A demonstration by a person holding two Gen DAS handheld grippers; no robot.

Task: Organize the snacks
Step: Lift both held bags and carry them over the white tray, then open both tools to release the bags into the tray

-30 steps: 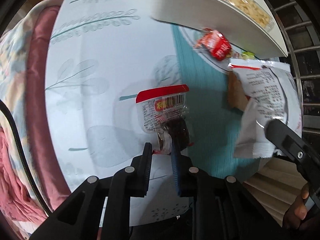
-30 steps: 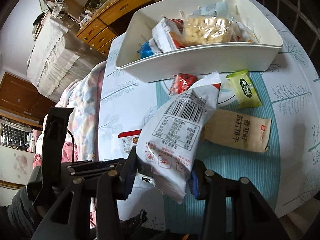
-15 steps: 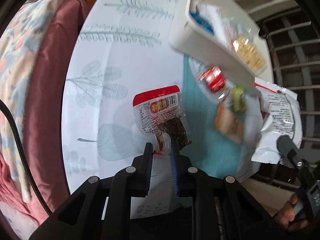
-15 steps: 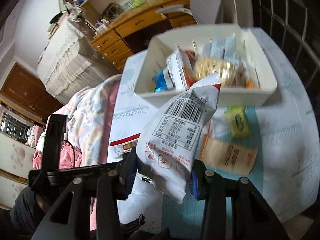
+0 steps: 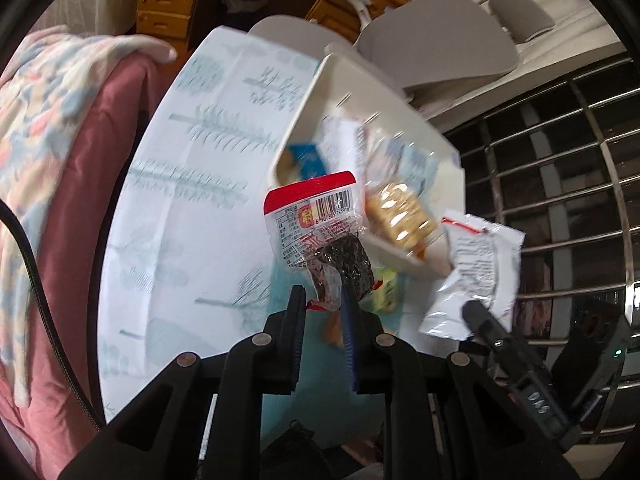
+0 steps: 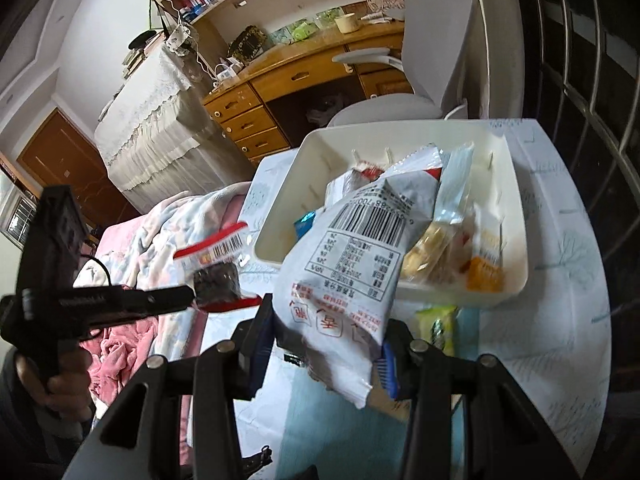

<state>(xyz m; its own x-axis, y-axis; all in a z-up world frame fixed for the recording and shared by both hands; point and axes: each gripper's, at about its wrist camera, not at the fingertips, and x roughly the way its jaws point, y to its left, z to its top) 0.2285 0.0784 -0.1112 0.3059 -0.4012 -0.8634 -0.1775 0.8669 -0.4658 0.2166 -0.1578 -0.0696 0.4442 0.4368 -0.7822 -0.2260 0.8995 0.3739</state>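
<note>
My left gripper (image 5: 323, 305) is shut on a clear red-topped snack packet (image 5: 316, 222) with a dark filling and holds it in the air near the white bin (image 5: 308, 104). My right gripper (image 6: 326, 332) is shut on a large white snack bag (image 6: 352, 268) with a barcode, raised in front of the bin (image 6: 280, 208). The bin holds several snack packs. The left gripper and its packet (image 6: 218, 258) show at the left of the right wrist view. The white bag (image 5: 476, 272) shows at the right of the left wrist view.
A green packet (image 6: 438, 324) lies on the teal mat (image 6: 344, 432) below the bin. The round table (image 5: 192, 216) has a white leaf-print cloth. A pink blanket (image 5: 60, 160) lies left of it. A grey chair (image 6: 404, 92) and wooden desk (image 6: 288, 80) stand behind.
Both grippers have lifted their snacks off the table and carried them up toward the bin. The red-topped packet has left the tablecloth and hangs in the air.
</note>
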